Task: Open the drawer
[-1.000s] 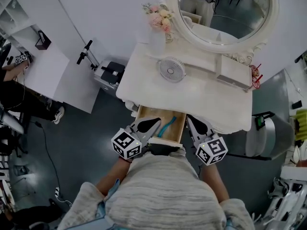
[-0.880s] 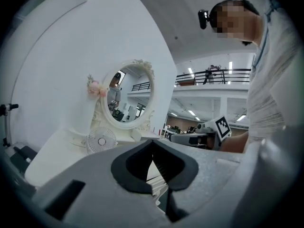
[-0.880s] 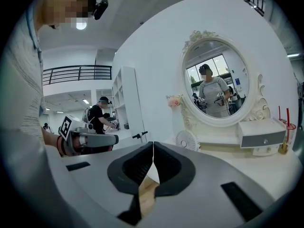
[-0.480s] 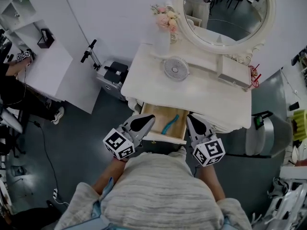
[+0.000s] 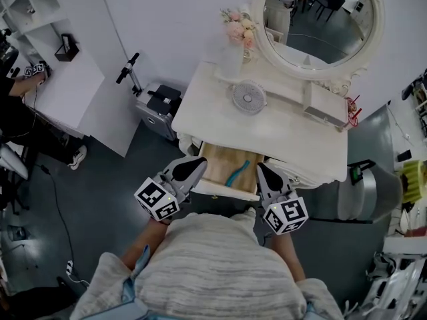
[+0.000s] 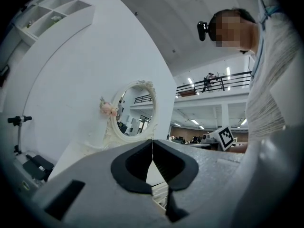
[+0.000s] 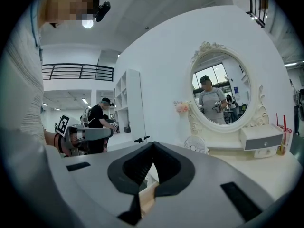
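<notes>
nearest the camera, both claws are seen close against the person's knitted top. the left gripper (image 6: 152,150) is shut tight, pad against pad, with nothing held. the right gripper (image 7: 152,151) is likewise closed and empty, with only a pale wooden edge glimpsed below its jaws.

just beyond them, the drawer (image 5: 223,167) is found already pulled well out from under the white dressing table (image 5: 287,139). its wooden inside is exposed, with a teal item (image 5: 235,173) lying in it. one claw is placed near each front corner, and no grip on the drawer is seen.

the first risk is judged to be here. if the drawer is drawn much further, it could be pulled off its runners and dropped, and the teal item would be spilled. with both claws shut and empty, a falling drawer could not be caught. a knock on one corner could also skew it and jam it. the body close behind may be struck by the drawer front.

further back, the small fan (image 5: 248,99) and the vase of flowers (image 5: 235,45) stand on the tabletop. a hard jerk could shake the table and topple the vase. the mirror (image 5: 320,12) behind looks least at risk.
</notes>
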A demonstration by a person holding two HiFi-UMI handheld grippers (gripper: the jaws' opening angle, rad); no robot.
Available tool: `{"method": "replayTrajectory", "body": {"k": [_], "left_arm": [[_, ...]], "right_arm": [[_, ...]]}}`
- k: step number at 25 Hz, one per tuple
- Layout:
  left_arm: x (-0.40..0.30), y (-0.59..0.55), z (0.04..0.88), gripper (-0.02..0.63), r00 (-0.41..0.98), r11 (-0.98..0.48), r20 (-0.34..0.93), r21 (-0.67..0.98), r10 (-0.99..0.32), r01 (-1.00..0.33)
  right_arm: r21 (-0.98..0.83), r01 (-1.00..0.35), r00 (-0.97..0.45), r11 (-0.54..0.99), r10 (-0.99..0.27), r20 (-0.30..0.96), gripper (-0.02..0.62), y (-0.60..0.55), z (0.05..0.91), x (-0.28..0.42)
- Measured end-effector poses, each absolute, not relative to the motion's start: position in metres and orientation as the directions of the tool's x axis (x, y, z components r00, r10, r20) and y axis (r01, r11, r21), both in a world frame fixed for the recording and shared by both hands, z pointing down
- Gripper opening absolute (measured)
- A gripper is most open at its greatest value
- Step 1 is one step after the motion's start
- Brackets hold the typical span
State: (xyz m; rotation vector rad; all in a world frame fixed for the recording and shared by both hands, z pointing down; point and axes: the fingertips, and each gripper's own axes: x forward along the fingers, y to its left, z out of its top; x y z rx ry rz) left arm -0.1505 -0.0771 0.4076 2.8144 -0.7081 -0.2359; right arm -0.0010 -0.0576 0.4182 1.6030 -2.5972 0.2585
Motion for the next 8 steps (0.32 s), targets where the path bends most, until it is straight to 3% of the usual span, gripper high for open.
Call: {"method": "replayTrajectory", "body": {"k": [8], "left_arm": [[-0.1555, -0.0791, 0.4048, 0.014, 0.870, -0.857, -0.104, 0.259, -0.483, -0.445]], "right_arm": [[-0.098, -0.897, -0.442, 0.431, -0.884, 0.153, 0.008, -0.0587, 0.4145, 0.0004]]}}
